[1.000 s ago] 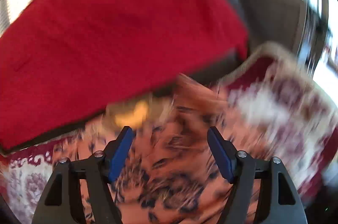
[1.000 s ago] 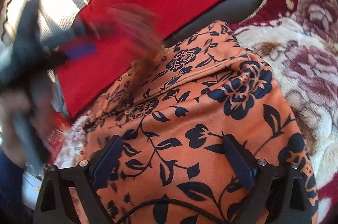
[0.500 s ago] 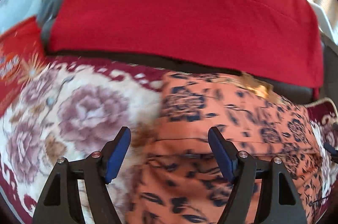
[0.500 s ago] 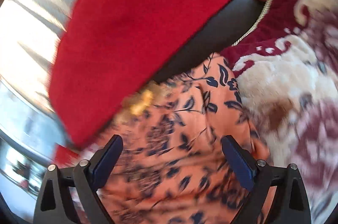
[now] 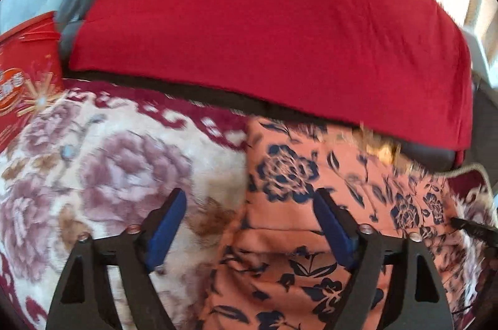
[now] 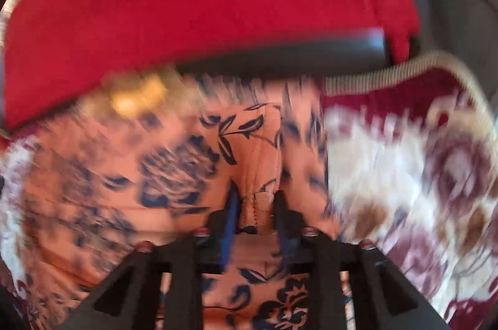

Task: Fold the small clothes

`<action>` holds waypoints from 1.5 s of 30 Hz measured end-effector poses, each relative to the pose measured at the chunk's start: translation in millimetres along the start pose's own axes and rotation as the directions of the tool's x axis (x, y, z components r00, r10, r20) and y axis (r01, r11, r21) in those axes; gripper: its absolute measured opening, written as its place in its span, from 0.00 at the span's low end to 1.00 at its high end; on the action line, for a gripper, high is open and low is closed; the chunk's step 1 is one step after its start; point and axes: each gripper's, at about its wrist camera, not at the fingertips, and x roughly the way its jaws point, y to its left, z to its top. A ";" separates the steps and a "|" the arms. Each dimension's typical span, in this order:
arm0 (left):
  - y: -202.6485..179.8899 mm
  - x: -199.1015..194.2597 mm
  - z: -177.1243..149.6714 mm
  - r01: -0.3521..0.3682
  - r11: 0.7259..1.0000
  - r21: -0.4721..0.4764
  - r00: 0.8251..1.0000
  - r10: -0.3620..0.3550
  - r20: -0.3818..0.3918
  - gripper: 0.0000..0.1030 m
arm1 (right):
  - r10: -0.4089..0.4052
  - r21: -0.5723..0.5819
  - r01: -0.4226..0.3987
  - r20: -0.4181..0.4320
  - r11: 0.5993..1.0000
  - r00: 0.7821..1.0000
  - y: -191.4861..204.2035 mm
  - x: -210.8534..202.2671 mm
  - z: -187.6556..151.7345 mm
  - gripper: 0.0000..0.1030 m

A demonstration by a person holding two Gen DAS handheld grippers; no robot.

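Here, the right gripper (image 6: 253,202) pinches a bunched fold of the soft, limp orange garment (image 5: 311,236); the left gripper (image 5: 249,224) is spread over its edge, the better hold.

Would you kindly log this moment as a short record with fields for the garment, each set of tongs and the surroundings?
garment: orange floral garment, lying partly folded on the floral blanket
left tongs: left tongs open, one finger over the blanket, the other over the garment's edge
right tongs: right tongs shut on a pinched ridge of the garment
behind: red cloth draped over a dark cushion edge
far left: red printed bag
image quality: right wrist view is motion-blurred
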 end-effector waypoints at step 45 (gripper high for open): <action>80.3 -111.3 -150.9 -0.024 0.999 -0.034 0.980 0.017 -0.198 0.95 | 0.325 0.183 -0.347 0.139 0.920 0.936 -84.9 -80.2 -235.1 0.76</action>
